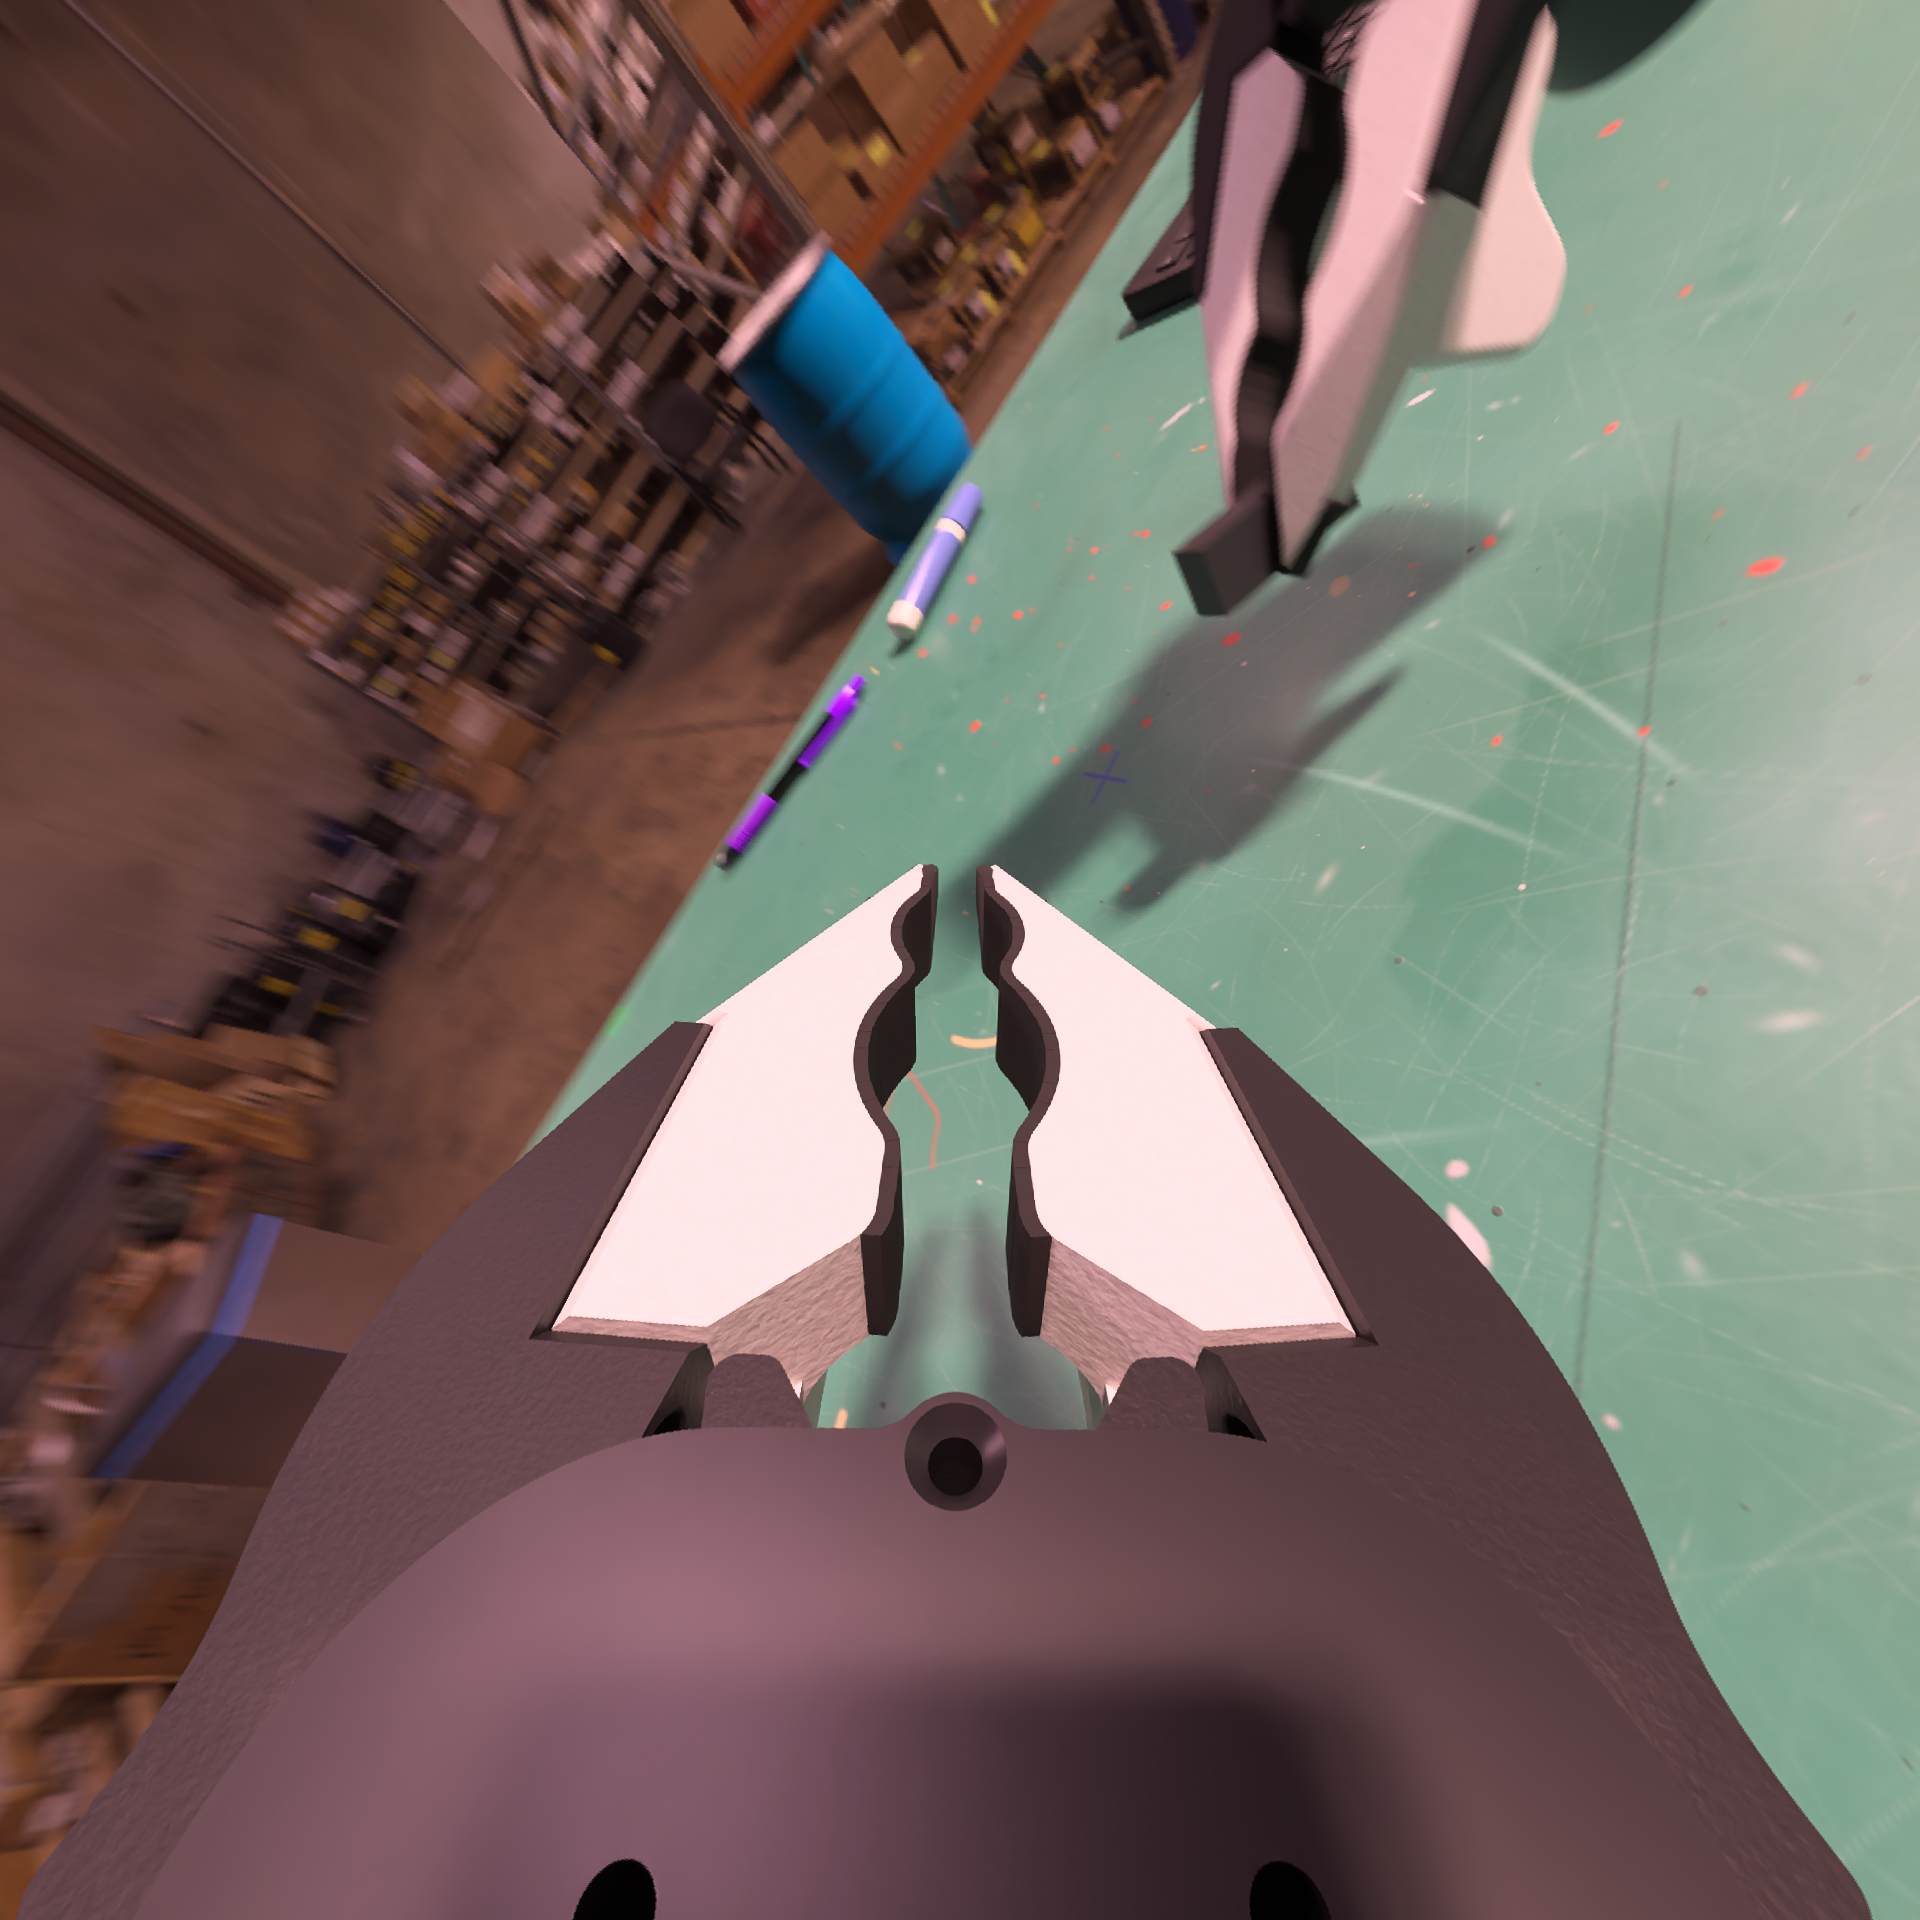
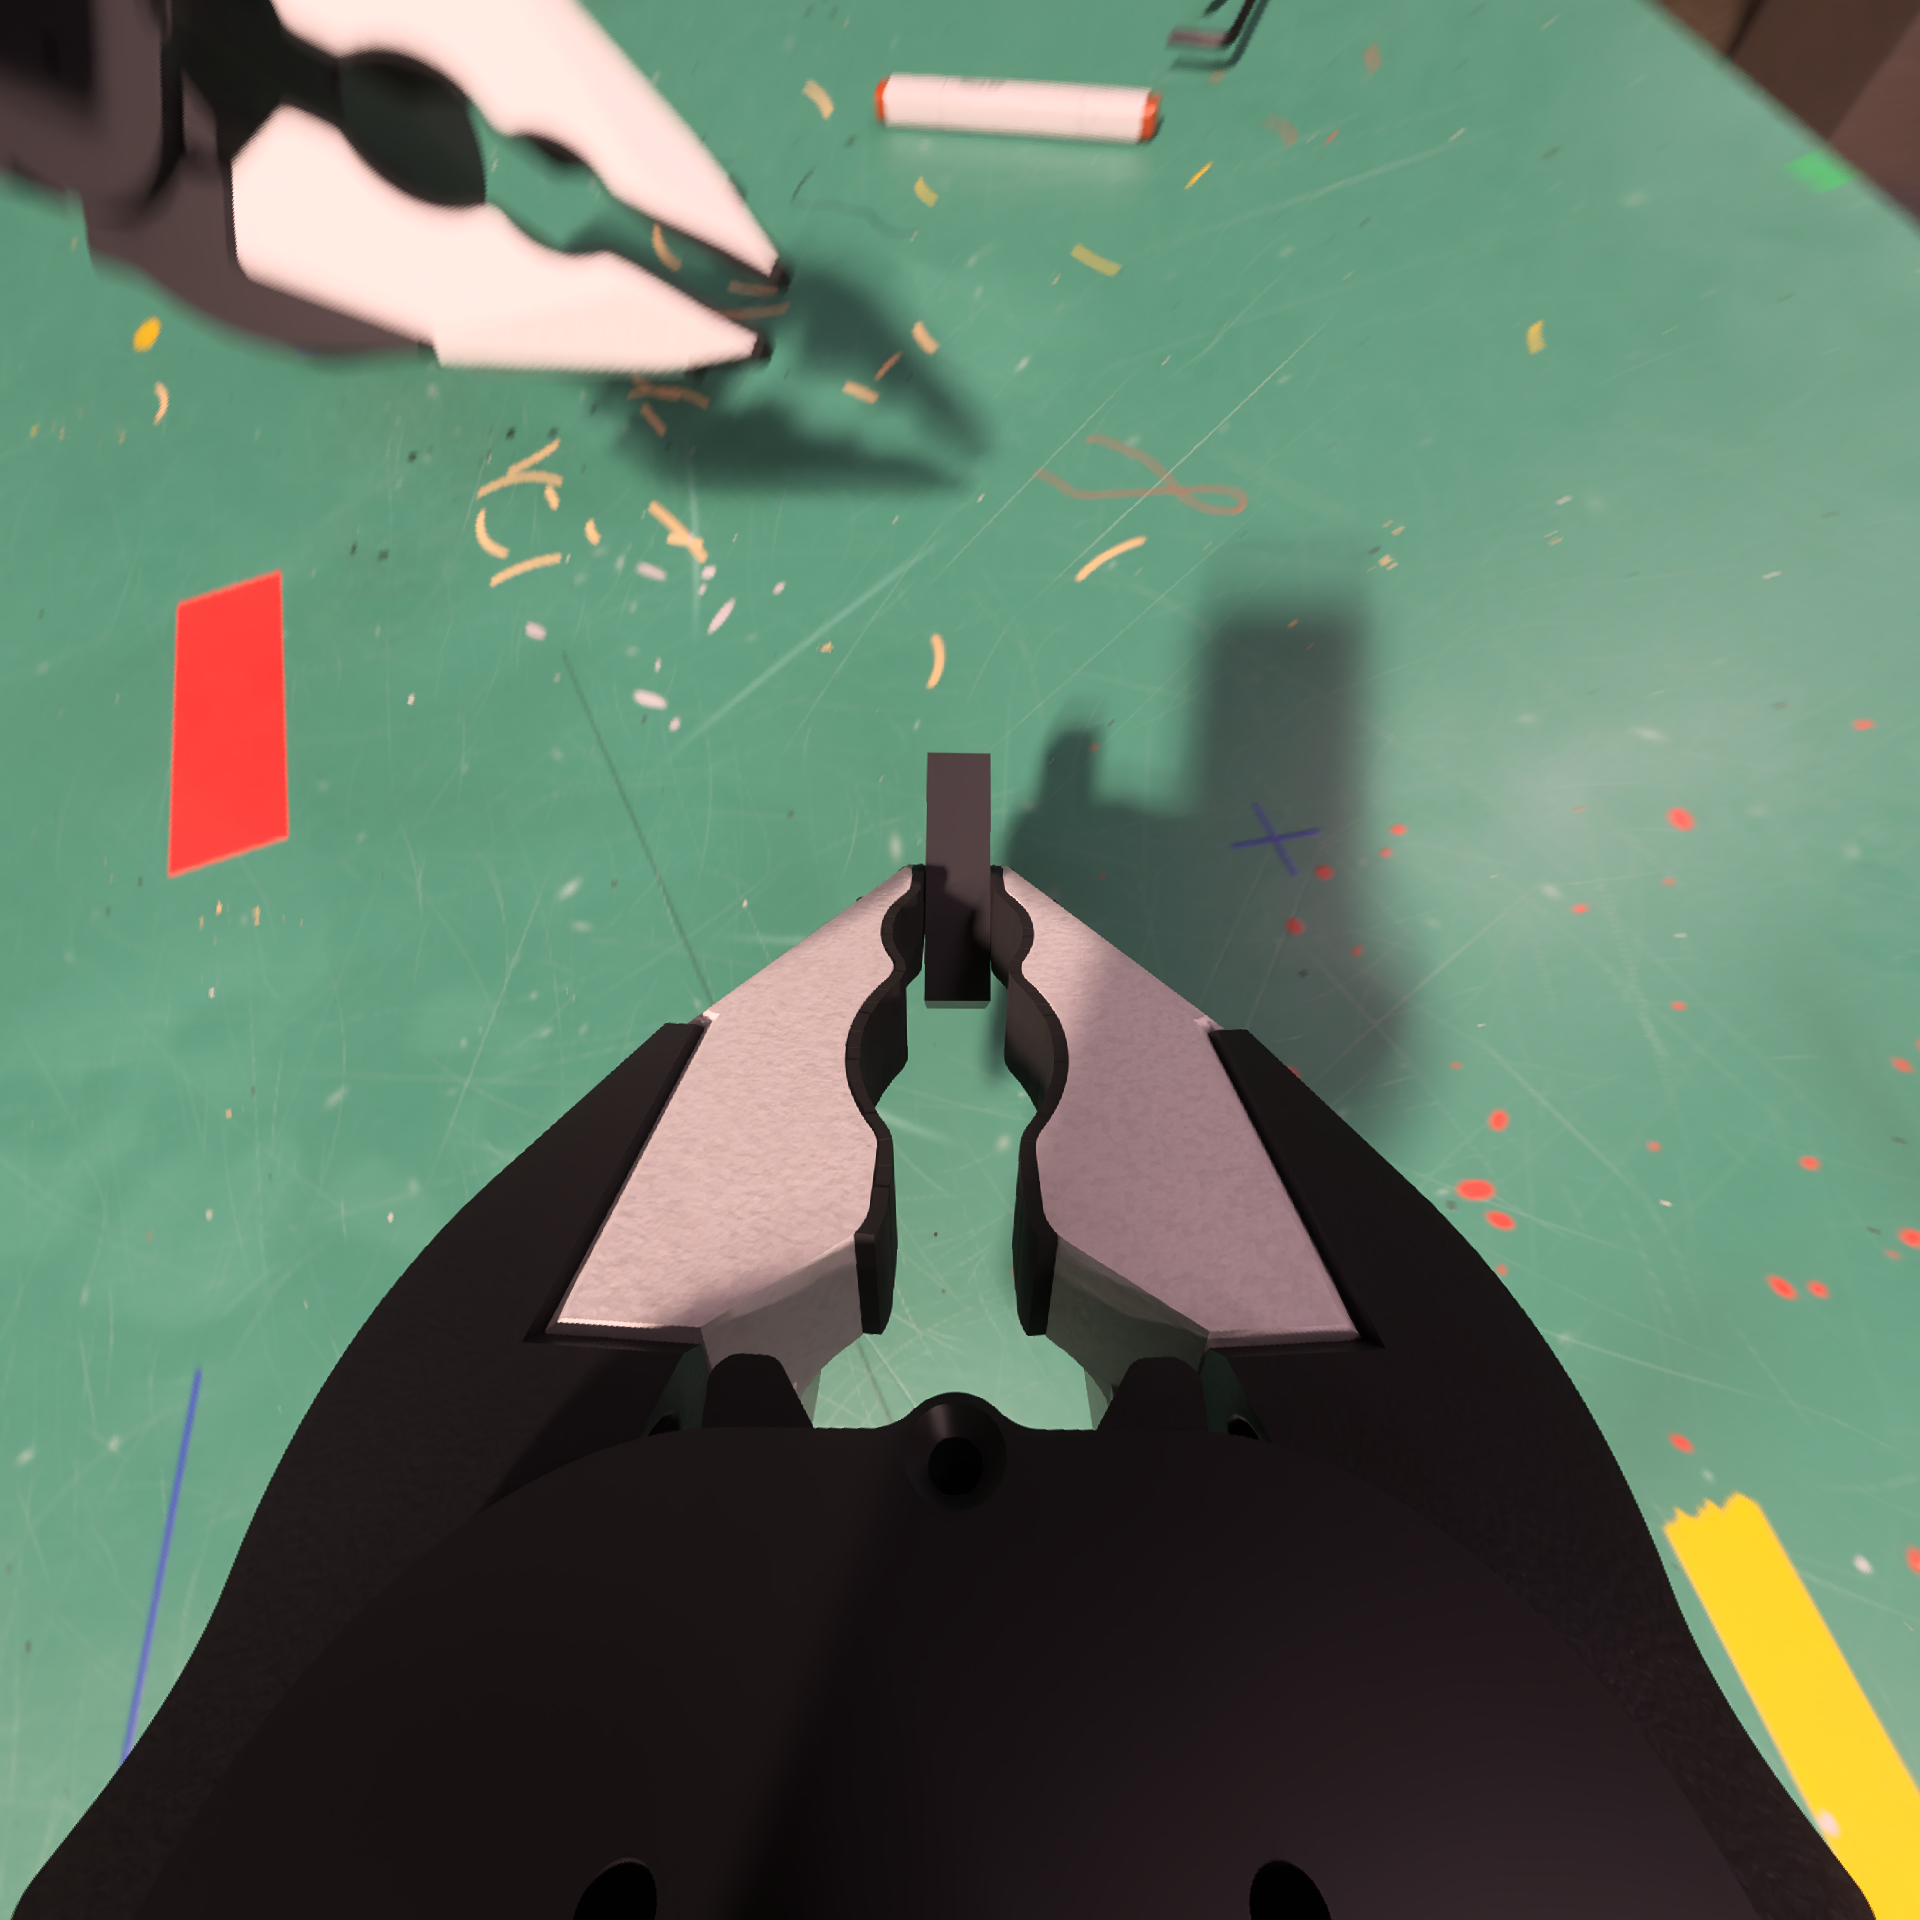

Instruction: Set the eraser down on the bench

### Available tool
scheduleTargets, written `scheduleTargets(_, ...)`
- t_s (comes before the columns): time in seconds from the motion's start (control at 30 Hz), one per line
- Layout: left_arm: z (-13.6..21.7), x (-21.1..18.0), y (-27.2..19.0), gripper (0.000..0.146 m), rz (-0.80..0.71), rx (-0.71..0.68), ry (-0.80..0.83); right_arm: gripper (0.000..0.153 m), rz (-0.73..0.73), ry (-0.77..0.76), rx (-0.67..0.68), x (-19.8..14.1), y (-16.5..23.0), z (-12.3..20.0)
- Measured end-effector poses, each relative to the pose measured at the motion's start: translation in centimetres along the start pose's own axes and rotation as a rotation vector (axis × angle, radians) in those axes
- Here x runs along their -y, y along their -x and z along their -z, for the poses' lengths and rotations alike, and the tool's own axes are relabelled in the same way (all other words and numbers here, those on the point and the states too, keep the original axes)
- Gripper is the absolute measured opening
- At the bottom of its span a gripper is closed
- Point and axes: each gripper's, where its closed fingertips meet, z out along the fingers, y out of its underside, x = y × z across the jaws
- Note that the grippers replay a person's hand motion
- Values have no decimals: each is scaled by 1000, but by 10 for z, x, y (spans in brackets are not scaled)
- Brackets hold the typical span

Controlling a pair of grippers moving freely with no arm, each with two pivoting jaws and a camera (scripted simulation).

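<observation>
Above the green tabletop, at 12 o'clock from the right tool, the dark eraser sits pinched edge-on at the tips, looks stiff and light, while the left tool is nearly closed, empty.

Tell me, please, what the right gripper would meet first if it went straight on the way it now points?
Probably bare green bench. The right gripper, shut on the dark eraser, points down at it; nothing else shows ahead, so the eraser's far end would likely touch first, though depth is unclear.
</observation>
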Motion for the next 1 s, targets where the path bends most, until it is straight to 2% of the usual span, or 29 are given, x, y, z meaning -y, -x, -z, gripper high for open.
scheduleTargets(0.1,-6,-5,7,7,143,-158,59,11,37,69,59,-19,9,-8)
scheduleTargets(0.2,-17,-6,8,7,281,-296,67,11,104,114,56,-37,15,-11)
scheduleTargets(0.27,-27,-4,12,7,372,-350,47,11,97,153,67,-47,16,-11)
scheduleTargets(0.37,-38,2,12,7,505,-463,4,11,45,157,197,-52,28,-11)
scheduleTargets(0.47,-42,6,8,7,604,-546,-26,11,106,183,151,-59,23,-14)
scheduleTargets(0.7,-35,16,-5,7,737,-665,-116,11,123,222,113,-65,18,-18)
scheduleTargets(0.83,-34,18,-6,7,774,-674,-137,13,131,217,77,-64,14,-18)
scheduleTargets(1.0,-29,20,-4,7,832,-703,-179,23,128,115,118,-47,20,-16)
